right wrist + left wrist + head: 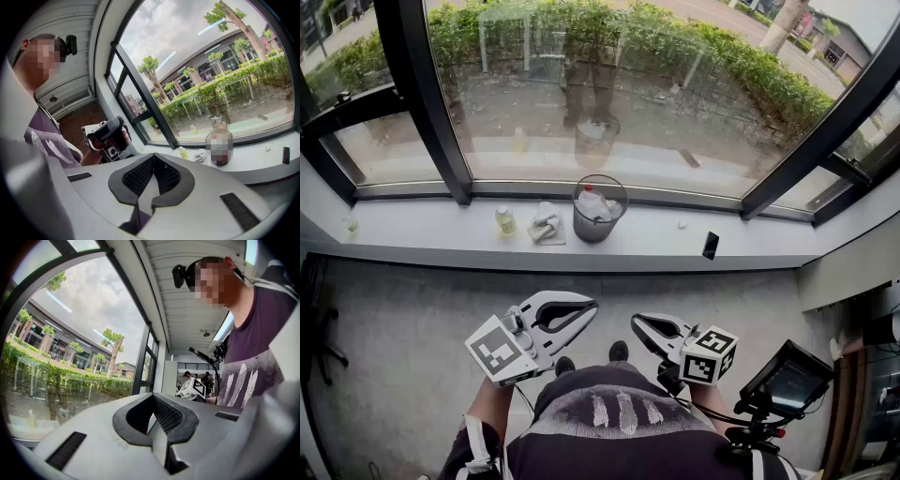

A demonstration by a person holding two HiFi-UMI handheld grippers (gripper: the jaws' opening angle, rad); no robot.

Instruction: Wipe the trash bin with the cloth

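Window sill (441,234), L to R: a tiny pale item (350,225) nr the far-left end, too small to ID. Then a small yellowish bottle (504,220), upright, approx mid-depth on the sill. Just R of it lies the cloth (547,226), whitish and rumpled, flat on the sill, w/ no tool on it. Just R of the cloth stands the trash bin (599,210), dark see-through plastic, upright, nr the sill's back edge by the window frame, roughly mid-sill. There's white rubbish (592,203) inside it. Further R is a small white scrap (682,224), then a flat black item (711,246) nr the sill's front edge.

Below, over the floor and close to the person's body, both tools sit well apart from the sill. The L gripper (592,306) has its jaws together w/ nothing btwn them; its own view shows the pads meeting on air. The R gripper (636,323) is the same, jaws together and empty, tipped a bit down toward the sill. A small screen on a mount (787,380) sits at the far R.

Progress, as a judgement: wiping looks not begun. The cloth is unheld and the bin untouched, and no wet or wiped patch can be made out. Everything is left to do: open a jaw pair, reach to the sill, take the cloth, prob. steady the bin w/ the other tool, then rub the wall and rim.
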